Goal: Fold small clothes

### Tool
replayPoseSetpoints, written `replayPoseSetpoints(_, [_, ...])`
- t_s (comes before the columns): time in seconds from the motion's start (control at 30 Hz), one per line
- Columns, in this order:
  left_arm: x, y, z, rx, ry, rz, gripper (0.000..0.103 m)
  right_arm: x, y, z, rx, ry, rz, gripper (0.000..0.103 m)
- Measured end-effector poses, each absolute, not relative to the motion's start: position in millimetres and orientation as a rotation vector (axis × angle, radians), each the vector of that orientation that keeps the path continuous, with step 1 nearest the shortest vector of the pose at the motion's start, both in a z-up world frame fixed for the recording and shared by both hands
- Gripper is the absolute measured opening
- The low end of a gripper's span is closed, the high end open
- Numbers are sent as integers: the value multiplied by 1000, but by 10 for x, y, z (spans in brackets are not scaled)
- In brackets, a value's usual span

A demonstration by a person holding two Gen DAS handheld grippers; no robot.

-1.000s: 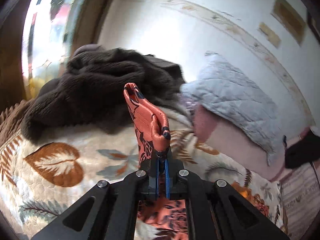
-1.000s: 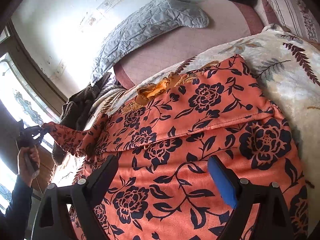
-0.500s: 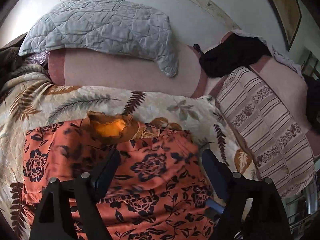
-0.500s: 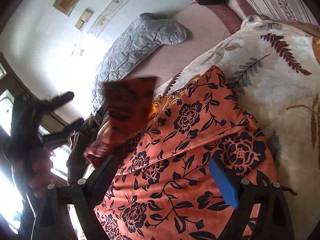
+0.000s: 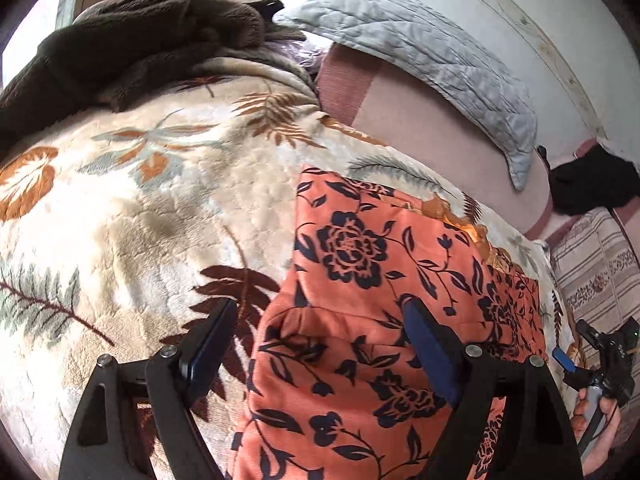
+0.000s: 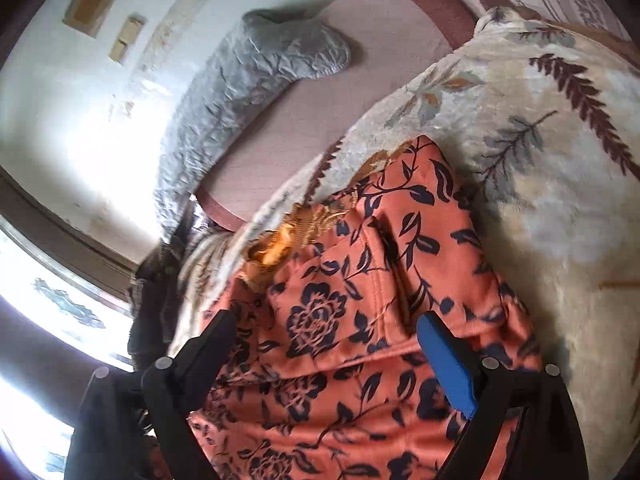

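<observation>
Both grippers, left (image 5: 316, 348) and right (image 6: 328, 354), are hanging wide open and empty over the garment (image 5: 380, 320), now lying folded on the blanket (image 5: 160, 200); one fold done.

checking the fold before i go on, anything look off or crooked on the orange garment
Mostly tidy. The orange floral garment lies folded on the leaf-print blanket, but the folded-over flap sits askew, and a gold-orange patch pokes out at its far edge.
</observation>
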State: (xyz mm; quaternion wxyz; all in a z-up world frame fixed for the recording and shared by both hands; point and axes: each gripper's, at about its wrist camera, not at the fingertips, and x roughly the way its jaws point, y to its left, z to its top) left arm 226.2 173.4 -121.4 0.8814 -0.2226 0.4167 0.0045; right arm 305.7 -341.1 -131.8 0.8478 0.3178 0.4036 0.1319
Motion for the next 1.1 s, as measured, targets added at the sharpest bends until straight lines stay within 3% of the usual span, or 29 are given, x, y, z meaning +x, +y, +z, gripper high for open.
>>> replayPoseSetpoints(0.07, [2248,1816,-1274,-493,856,13,85,3337,-3296,-1440,612,940,254,90])
replayPoseSetpoints(0.17, [2247,1848,-1332,-499,849,10,85,3561,-3058,-1657,456,1086,195,58])
replayPoseSetpoints(0.23, [2271,1848,-1367,-493,853,3,85,3588,-2953,-1691,355,1117,160,51])
replayPoseSetpoints(0.3, [2304,1837,-1431,-491,867,-5,85,3596,-2911,-1642,290,1135,140,11])
replayPoseSetpoints(0.5, [2396,1789,-1582,-430,904,34,85,3120,-2772,-845,29,803,33,11])
replayPoseSetpoints(0.57, [2408,1764,-1584,-409,903,33,85,3187,-2855,-1155,47,919,16,20])
replayPoseSetpoints(0.63, [2420,1747,-1597,-400,907,41,85,3281,-2999,-1565,131,1053,54,21])
replayPoseSetpoints(0.73, [2424,1743,-1595,-393,910,45,85,3200,-3347,-1638,393,994,42,32])
replayPoseSetpoints(0.8, [2437,1736,-1610,-381,913,47,85,3158,-3440,-1531,445,934,34,60])
replayPoseSetpoints(1.0, [2443,1690,-1616,-331,917,52,85,3166,-3231,-1049,471,771,185,63])
replayPoseSetpoints(1.1, [2442,1718,-1606,-344,915,50,84,3325,-3139,-1356,527,912,312,69])
